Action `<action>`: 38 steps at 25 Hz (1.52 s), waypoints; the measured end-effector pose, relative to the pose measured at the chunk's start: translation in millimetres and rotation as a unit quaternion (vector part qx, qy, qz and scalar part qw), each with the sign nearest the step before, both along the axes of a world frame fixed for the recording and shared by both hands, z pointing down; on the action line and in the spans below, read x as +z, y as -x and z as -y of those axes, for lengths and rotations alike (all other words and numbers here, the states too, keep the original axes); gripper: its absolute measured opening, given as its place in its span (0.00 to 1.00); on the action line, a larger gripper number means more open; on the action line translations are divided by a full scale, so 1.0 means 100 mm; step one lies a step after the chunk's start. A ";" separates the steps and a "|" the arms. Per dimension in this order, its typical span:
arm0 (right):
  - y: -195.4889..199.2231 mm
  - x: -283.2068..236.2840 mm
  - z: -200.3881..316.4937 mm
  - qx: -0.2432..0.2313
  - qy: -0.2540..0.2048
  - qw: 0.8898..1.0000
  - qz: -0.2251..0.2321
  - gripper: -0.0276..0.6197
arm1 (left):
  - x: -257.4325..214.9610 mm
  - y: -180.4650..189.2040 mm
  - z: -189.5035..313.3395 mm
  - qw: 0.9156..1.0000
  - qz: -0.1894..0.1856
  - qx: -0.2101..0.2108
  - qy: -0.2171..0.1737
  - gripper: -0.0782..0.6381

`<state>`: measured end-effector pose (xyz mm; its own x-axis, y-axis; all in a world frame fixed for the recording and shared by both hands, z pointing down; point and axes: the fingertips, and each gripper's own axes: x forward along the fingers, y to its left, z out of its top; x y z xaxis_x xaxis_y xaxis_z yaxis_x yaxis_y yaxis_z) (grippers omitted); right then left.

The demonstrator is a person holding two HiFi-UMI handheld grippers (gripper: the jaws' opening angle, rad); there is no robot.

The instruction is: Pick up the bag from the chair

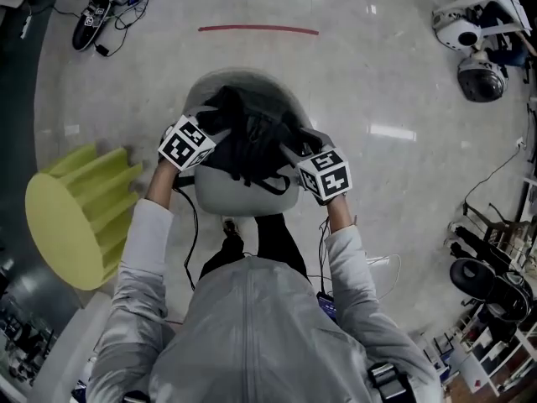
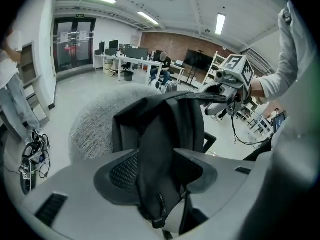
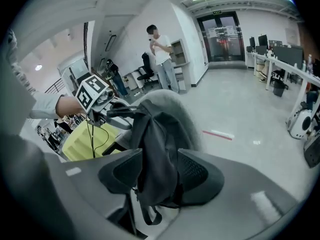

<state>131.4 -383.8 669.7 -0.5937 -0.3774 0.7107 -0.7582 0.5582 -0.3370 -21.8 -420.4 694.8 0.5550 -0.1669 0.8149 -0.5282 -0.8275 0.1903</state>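
Polished grey floor [image 1: 361, 74] spreads round me, with a thin red line [image 1: 258, 29] on it at the far side and a ribbed yellow stool [image 1: 71, 217] standing at the left. Right before me stands the pale grey chair [image 1: 245, 196]. The black bag [image 1: 247, 145] is on it, heaped on the seat against the rounded backrest; I cannot tell whether its underside touches the seat.

My left gripper [image 2: 157, 169] is clamped on the bag's left side. Its view shows a broad band of dark fabric with a buckle filling the gap between the two jaws, and both pads press on it. My right gripper [image 3: 157, 174] is clamped on the bag's right side. There a bunched fold of the bag sits between the jaws, and a loose strap loop hangs below them. Each gripper shows in the other's view, near the bag's top.

Far off in the right gripper view a person [image 3: 161, 49] in a white top stands beside shelves.
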 end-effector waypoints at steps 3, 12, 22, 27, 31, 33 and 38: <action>0.05 0.19 -0.02 0.009 0.022 1.000 0.012 0.40 | 0.17 0.05 0.02 1.000 0.011 0.004 0.012 0.42; 0.12 0.47 -0.01 0.019 0.041 0.999 0.018 0.39 | 0.33 -0.02 0.06 1.000 0.019 0.017 -0.005 0.43; 0.16 0.47 -0.12 0.040 0.046 0.998 0.028 0.19 | 0.46 -0.12 0.03 0.999 0.021 -0.023 -0.009 0.34; 0.27 0.43 -0.30 0.030 0.047 0.998 0.028 0.14 | 0.46 -0.06 -0.05 0.998 -0.002 -0.061 -0.025 0.27; 0.29 0.41 -0.39 0.039 0.048 0.998 0.027 0.14 | 0.36 -0.01 -0.18 0.997 -0.016 -0.064 -0.034 0.20; 0.32 0.37 -0.41 0.038 0.044 0.998 0.025 0.14 | 0.31 0.04 -0.24 0.996 -0.021 -0.071 -0.043 0.18; 0.44 0.20 -0.54 0.013 0.023 1.000 0.018 0.13 | 0.12 0.18 -0.42 0.992 -0.041 -0.108 -0.054 0.16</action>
<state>87.8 -329.4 689.4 -0.6096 -0.3605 0.7060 -0.7589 0.5227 -0.3884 -39.7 -378.3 706.6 0.5605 -0.3729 0.7395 -0.6816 -0.7149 0.1561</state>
